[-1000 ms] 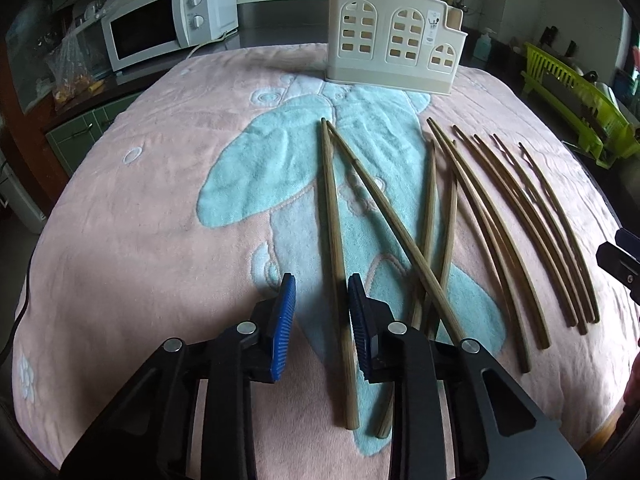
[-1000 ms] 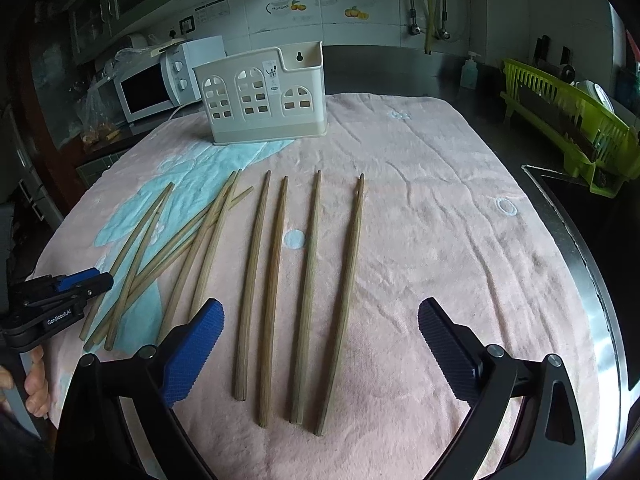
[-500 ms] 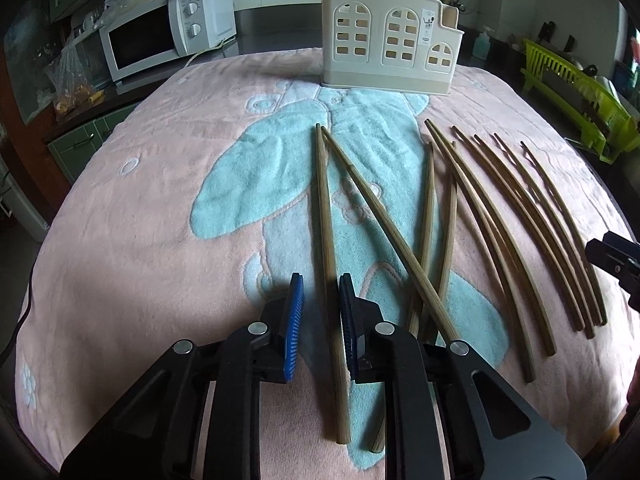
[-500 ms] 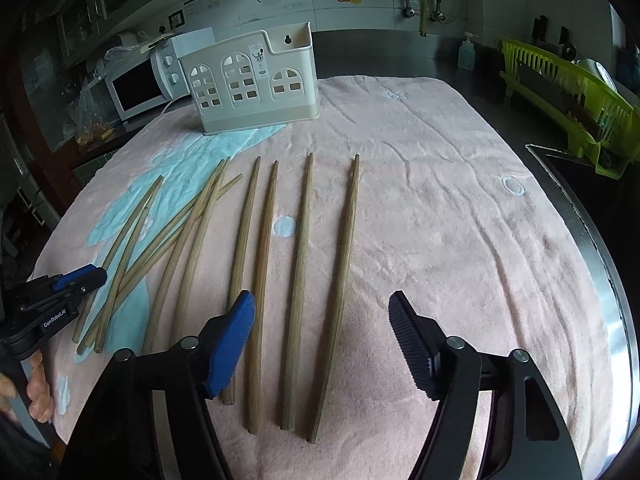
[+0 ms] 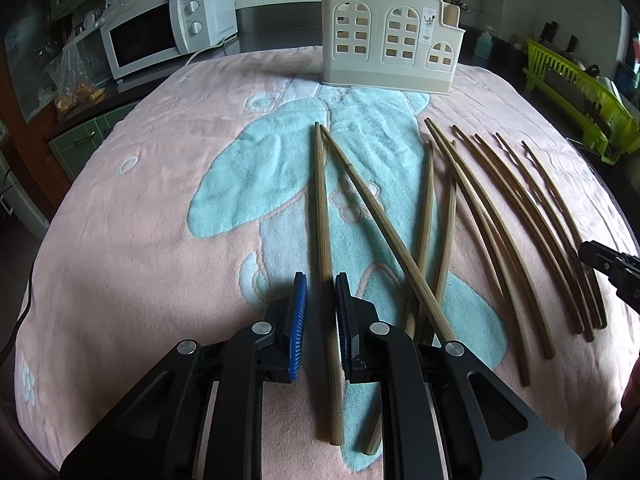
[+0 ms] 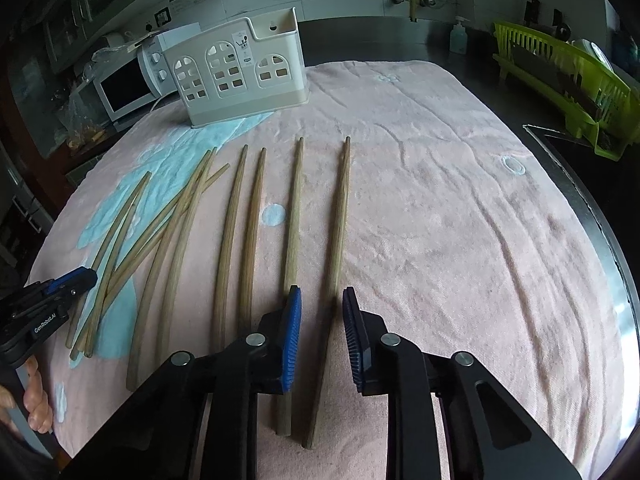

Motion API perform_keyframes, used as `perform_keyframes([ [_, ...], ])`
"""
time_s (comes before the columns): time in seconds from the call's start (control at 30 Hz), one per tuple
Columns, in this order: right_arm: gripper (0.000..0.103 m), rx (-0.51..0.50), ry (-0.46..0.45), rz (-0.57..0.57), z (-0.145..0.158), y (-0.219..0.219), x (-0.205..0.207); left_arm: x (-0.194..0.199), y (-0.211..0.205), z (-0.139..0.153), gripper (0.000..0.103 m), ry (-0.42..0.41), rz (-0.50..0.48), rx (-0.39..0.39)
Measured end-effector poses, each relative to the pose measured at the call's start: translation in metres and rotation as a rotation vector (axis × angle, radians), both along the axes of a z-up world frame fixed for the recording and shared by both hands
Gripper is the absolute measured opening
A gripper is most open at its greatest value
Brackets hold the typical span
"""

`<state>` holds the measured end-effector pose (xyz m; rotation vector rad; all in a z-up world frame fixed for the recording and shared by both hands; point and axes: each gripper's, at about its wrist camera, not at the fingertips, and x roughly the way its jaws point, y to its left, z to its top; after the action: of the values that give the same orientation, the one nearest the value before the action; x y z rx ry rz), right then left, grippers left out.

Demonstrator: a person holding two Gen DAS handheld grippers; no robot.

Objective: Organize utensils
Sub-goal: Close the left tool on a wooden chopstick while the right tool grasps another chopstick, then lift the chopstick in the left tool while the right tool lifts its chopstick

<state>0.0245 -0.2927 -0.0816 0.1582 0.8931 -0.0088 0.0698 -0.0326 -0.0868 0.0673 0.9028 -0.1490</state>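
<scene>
Several wooden chopsticks lie lengthwise on a pink and teal towel [image 5: 132, 216]. My left gripper [image 5: 321, 286] straddles the leftmost chopstick [image 5: 322, 216]; its blue pads sit close on both sides, with slight gaps still showing. My right gripper [image 6: 321, 300] straddles the rightmost chopstick [image 6: 338, 224], its jaws narrowed but apart from it. A cream utensil holder [image 5: 390, 54] stands upright at the towel's far edge, and it also shows in the right wrist view [image 6: 240, 72].
A white microwave [image 5: 164, 36] sits at the back left. A green dish rack [image 6: 568, 84] stands at the right beside the counter's metal edge [image 6: 592, 216]. Other chopsticks [image 5: 504, 224] lie between the two grippers.
Both grippers have narrowed and moved forward. The left pads closed in around the leftmost chopstick; the right jaws went from wide open to a narrow gap around the rightmost chopstick.
</scene>
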Motion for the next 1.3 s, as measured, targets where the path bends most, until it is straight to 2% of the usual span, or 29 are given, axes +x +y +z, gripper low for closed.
perform_keyframes([
  [0.1,0.019,-0.011,0.002,-0.004,-0.003,0.001,-0.001,0.001,0.001,0.000,0.014,0.004,-0.003,-0.005],
  [0.27,0.008,-0.036,-0.003,-0.020,-0.004,0.001,-0.001,0.000,0.003,-0.001,0.014,-0.006,-0.029,-0.012],
  [0.37,0.007,-0.030,-0.007,-0.021,-0.004,-0.002,-0.003,0.000,0.005,-0.001,0.012,-0.005,-0.029,-0.023],
  [0.43,0.007,-0.040,-0.010,-0.022,-0.002,-0.001,-0.005,0.000,0.006,0.000,0.006,-0.004,-0.026,-0.028],
  [0.63,0.007,-0.062,-0.038,-0.017,0.006,0.001,-0.011,-0.001,0.013,0.003,0.005,-0.004,-0.015,-0.064],
  [1.03,0.007,-0.082,-0.186,0.006,0.051,0.008,-0.022,-0.009,0.027,0.037,0.005,-0.104,-0.008,-0.161],
  [1.3,0.007,-0.068,-0.257,0.053,0.082,0.008,-0.014,-0.001,0.031,0.066,0.005,-0.151,-0.032,-0.217],
])
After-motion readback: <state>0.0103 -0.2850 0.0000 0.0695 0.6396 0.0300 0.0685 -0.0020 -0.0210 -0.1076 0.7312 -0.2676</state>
